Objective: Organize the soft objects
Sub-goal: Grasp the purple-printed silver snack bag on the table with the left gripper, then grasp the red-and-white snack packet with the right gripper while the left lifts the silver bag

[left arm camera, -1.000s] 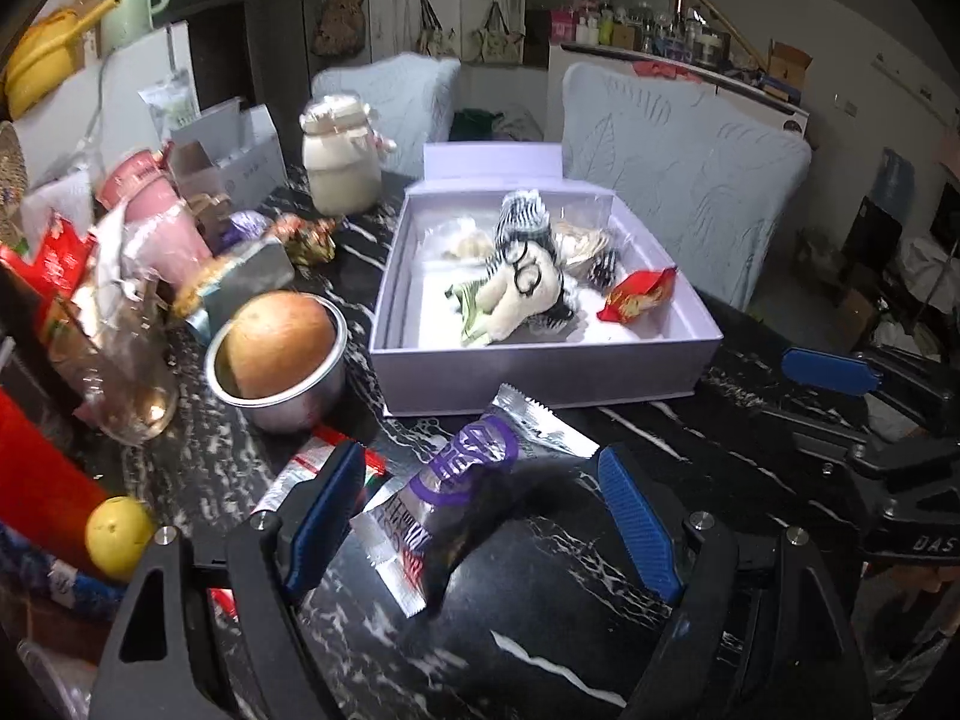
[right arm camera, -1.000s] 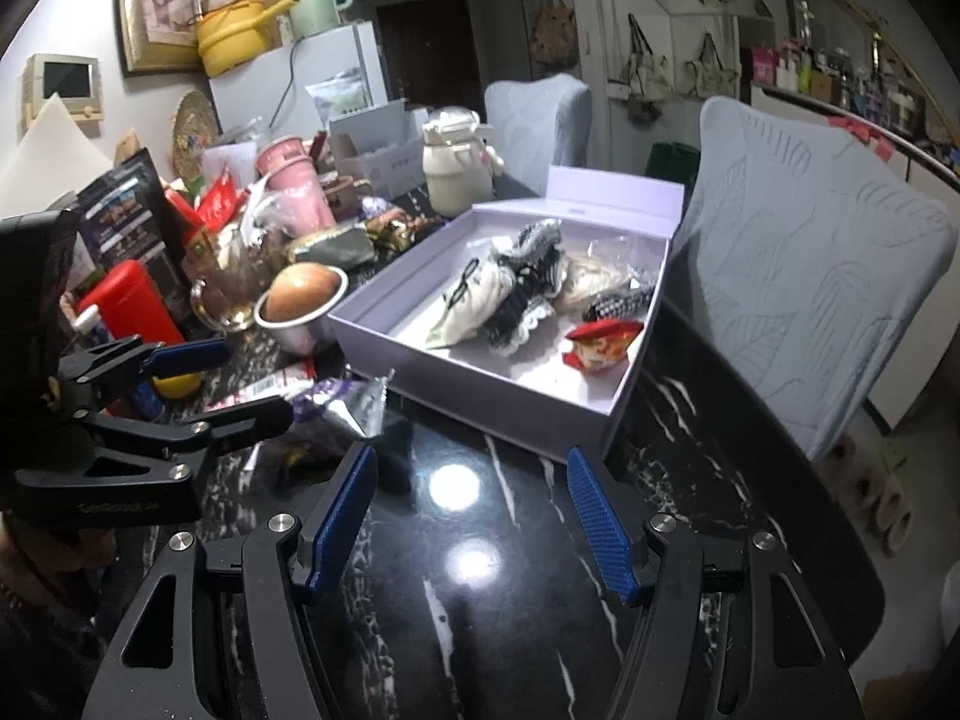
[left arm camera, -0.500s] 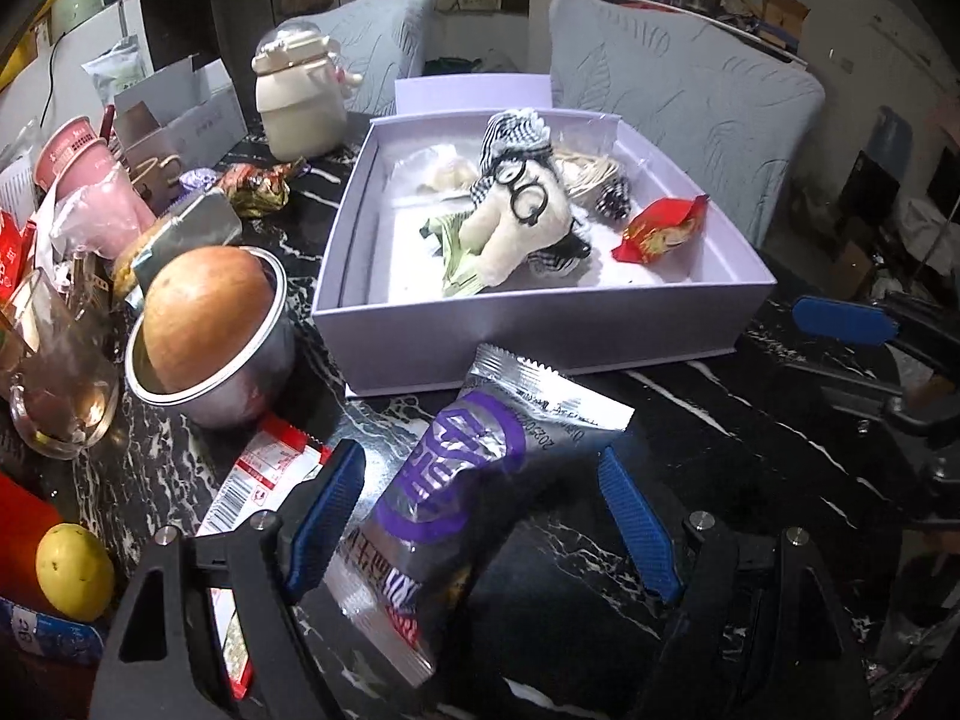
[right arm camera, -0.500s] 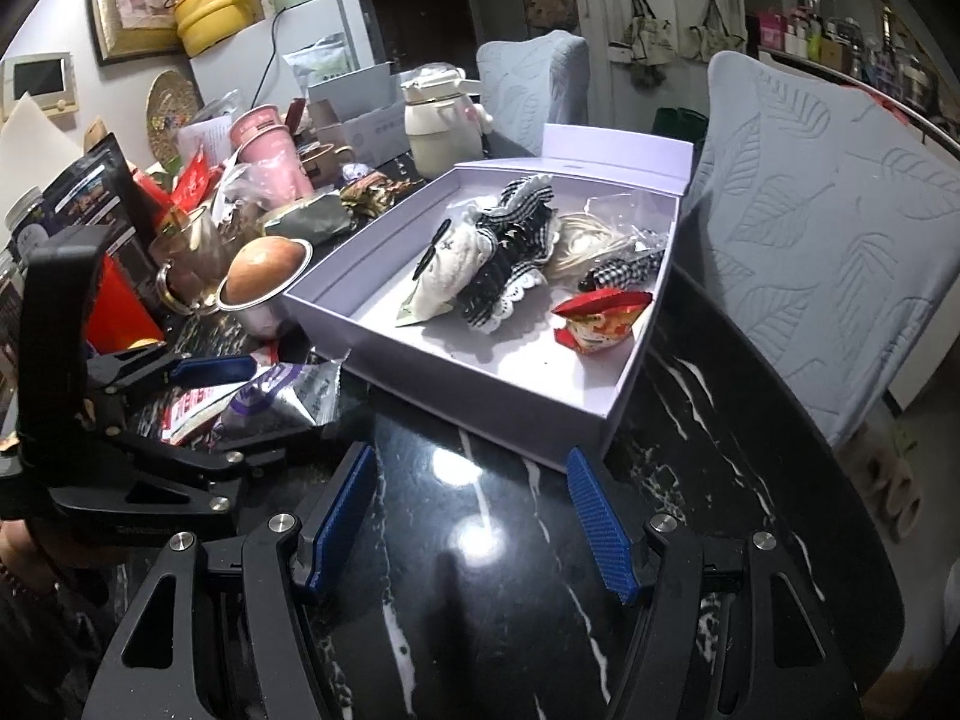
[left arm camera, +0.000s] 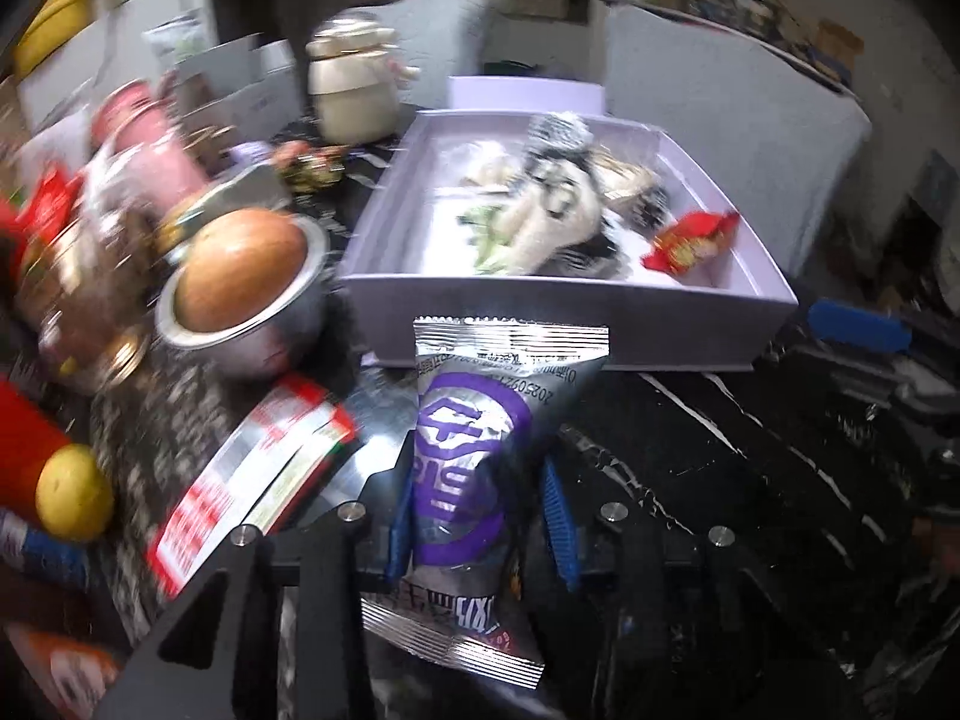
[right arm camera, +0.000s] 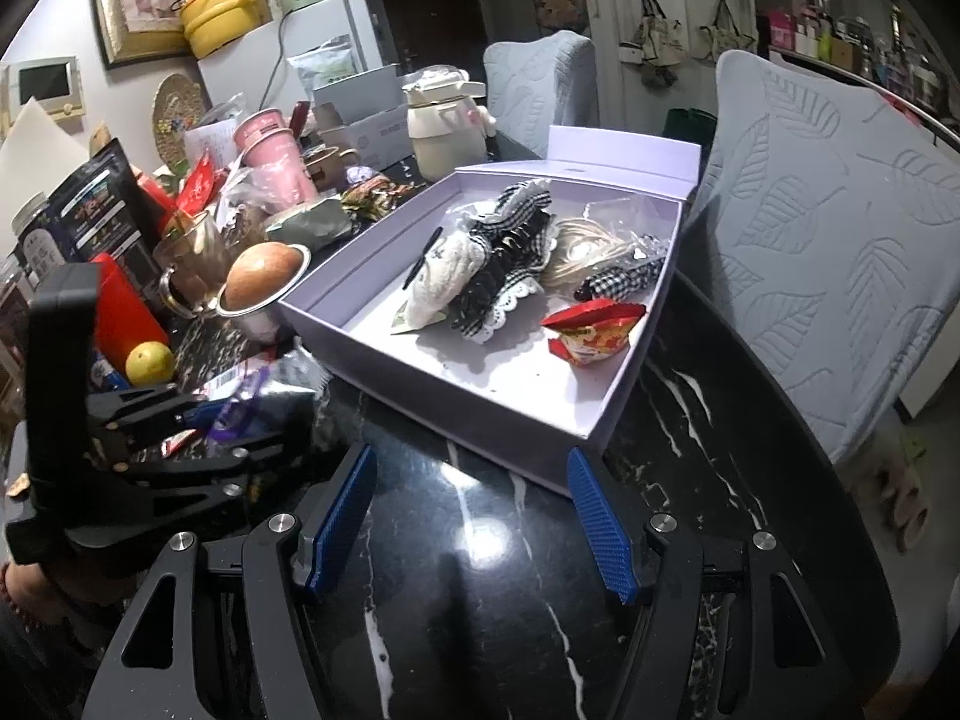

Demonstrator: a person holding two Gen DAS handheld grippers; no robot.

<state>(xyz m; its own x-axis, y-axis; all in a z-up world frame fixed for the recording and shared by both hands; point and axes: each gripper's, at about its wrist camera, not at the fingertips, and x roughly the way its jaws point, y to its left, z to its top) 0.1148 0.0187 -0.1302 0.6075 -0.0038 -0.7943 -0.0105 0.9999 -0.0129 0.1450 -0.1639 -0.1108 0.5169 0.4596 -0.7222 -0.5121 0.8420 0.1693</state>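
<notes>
Silver-purple snack packet [left arm camera: 462, 468] upright, pinched in left claw [left arm camera: 480, 528], just before lavender box [left arm camera: 576, 306].

My left wrist view is smeared with motion blur, worst on the clutter at the left, and pretty dim overall. The right one's sharp and brighter, with overhead light glaring off the black marble table [right arm camera: 474, 546]. Both have fisheye bending and dark corners.
</notes>
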